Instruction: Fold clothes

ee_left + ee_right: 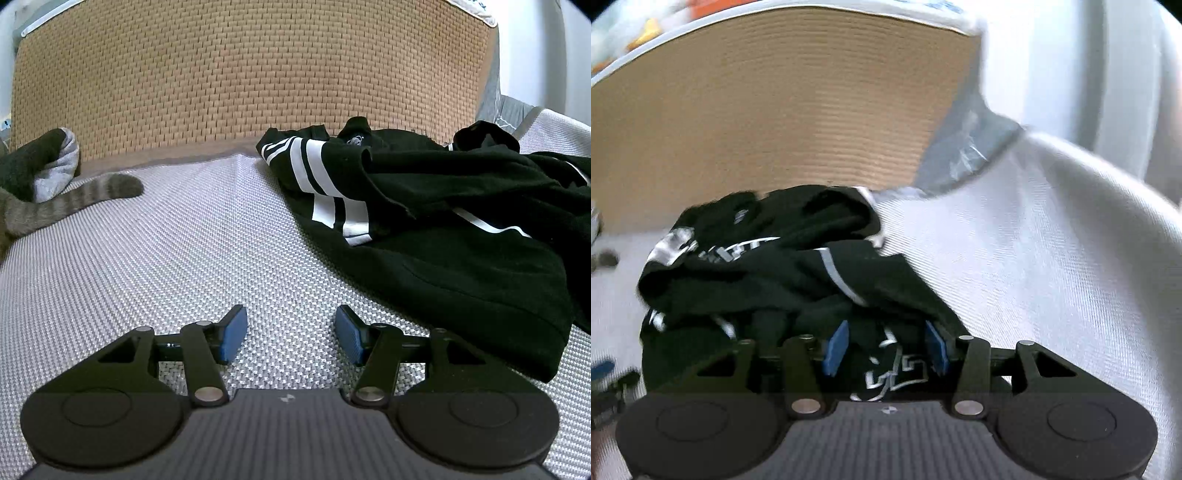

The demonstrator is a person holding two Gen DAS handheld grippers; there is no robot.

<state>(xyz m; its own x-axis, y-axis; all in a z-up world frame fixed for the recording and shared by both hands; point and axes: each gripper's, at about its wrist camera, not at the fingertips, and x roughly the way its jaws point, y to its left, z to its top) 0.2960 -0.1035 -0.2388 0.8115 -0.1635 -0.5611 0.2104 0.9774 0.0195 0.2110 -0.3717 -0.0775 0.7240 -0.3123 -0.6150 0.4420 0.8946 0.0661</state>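
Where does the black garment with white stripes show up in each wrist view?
Left wrist: black garment lies crumpled at right, beyond the empty left claw.
Right wrist: black garment fills lower centre-left, bunched around the right claw.
Shared landmark: tan woven mat behind it.

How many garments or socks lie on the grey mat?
2: a crumpled black garment at the right, and a dark and grey sock at the far left edge. More may be hidden.
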